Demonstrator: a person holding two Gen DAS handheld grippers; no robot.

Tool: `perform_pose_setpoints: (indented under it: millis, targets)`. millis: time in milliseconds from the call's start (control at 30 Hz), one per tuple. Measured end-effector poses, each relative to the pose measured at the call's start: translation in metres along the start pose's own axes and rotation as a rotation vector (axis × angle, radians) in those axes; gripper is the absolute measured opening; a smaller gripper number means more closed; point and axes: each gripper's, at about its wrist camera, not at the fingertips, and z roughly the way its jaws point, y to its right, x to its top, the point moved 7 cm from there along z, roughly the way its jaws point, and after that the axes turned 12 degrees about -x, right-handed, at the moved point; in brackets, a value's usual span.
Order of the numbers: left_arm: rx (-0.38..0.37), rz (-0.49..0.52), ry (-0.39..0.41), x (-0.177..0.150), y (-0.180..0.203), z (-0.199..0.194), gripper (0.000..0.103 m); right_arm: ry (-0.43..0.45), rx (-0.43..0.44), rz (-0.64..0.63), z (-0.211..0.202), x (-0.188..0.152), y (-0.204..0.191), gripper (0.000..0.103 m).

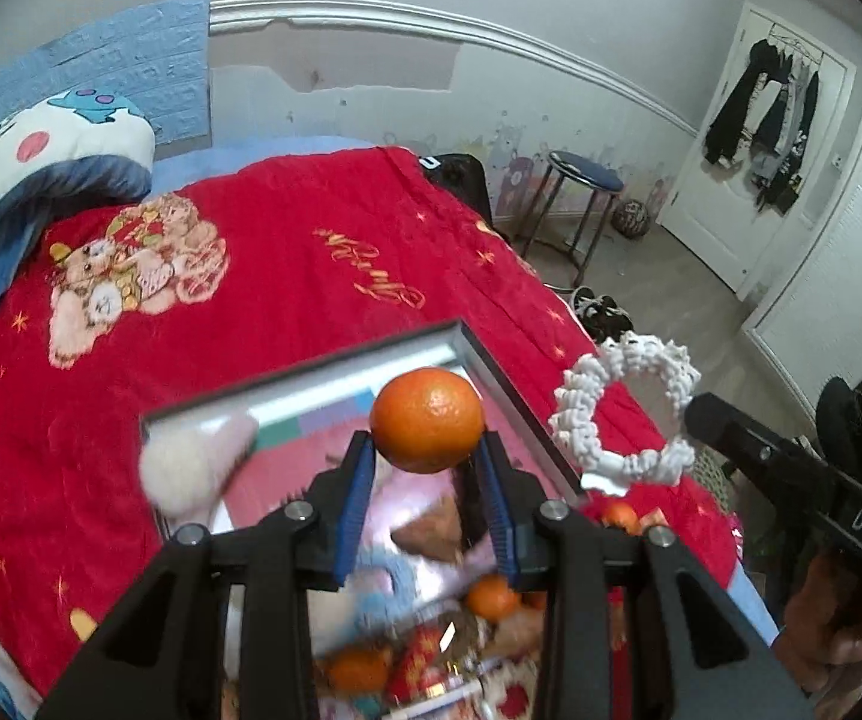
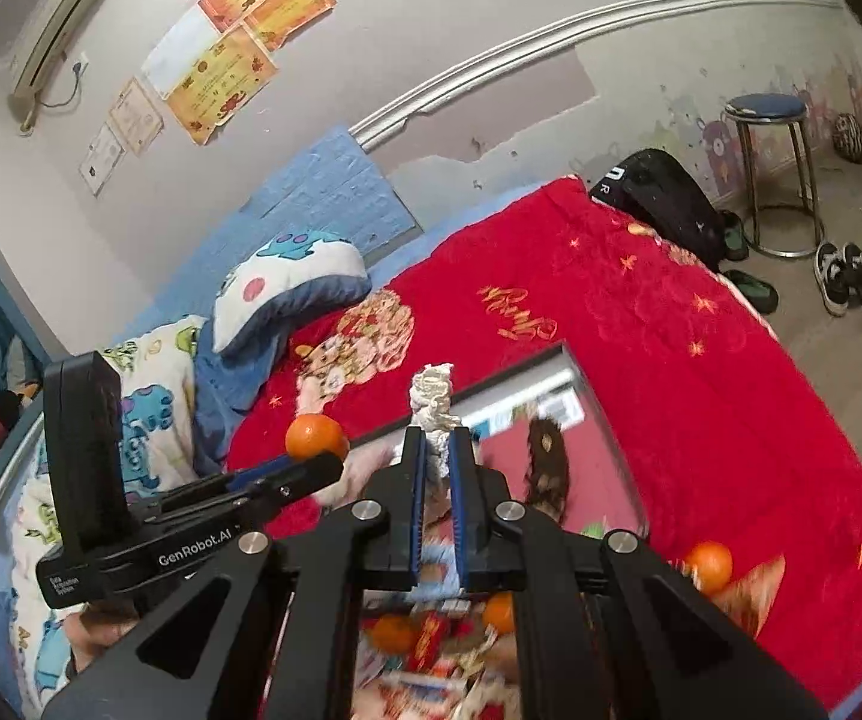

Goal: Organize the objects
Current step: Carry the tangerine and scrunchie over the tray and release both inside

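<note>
My left gripper (image 1: 426,450) is shut on an orange tangerine (image 1: 426,420) and holds it above a metal-rimmed box (image 1: 508,387) on the red blanket. My right gripper (image 2: 436,450) is shut on a white frilly scrunchie (image 2: 433,402), held edge-on above the same box (image 2: 598,414). In the left wrist view the scrunchie (image 1: 622,414) hangs as a ring at the right gripper's tip. In the right wrist view the tangerine (image 2: 314,435) sits at the left gripper's tip. The box holds a pink fluffy thing (image 1: 191,468) and a brown item (image 2: 547,468), blurred.
Loose tangerines (image 2: 709,564) and red snack packets (image 1: 425,660) lie near the box's front. The red blanket (image 1: 287,300) covers the bed, with a pillow (image 1: 59,162) at its head. A stool (image 2: 772,168), shoes (image 2: 850,279) and a black bag (image 2: 664,204) stand beyond the bed.
</note>
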Motion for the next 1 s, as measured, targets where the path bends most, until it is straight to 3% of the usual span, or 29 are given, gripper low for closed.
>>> perform_pose_setpoints:
  millis: [200,567,767,1000]
  targets:
    - [0.0,-0.067,-0.046,0.026,-0.031,0.049,0.034,-0.034,0.004,0.007,0.052,0.023,0.011,0.007]
    - [0.035,-0.083,-0.143,0.002,-0.075,0.114,0.034,-0.107,0.003,0.022,0.15,0.024,0.038,0.007]
    - [0.067,-0.103,-0.166,-0.006,-0.089,0.134,0.034,-0.137,0.002,0.0,0.176,0.012,0.043,0.007]
    - [0.082,-0.127,-0.199,-0.016,-0.103,0.148,0.034,-0.149,-0.019,-0.031,0.18,0.011,0.035,0.007]
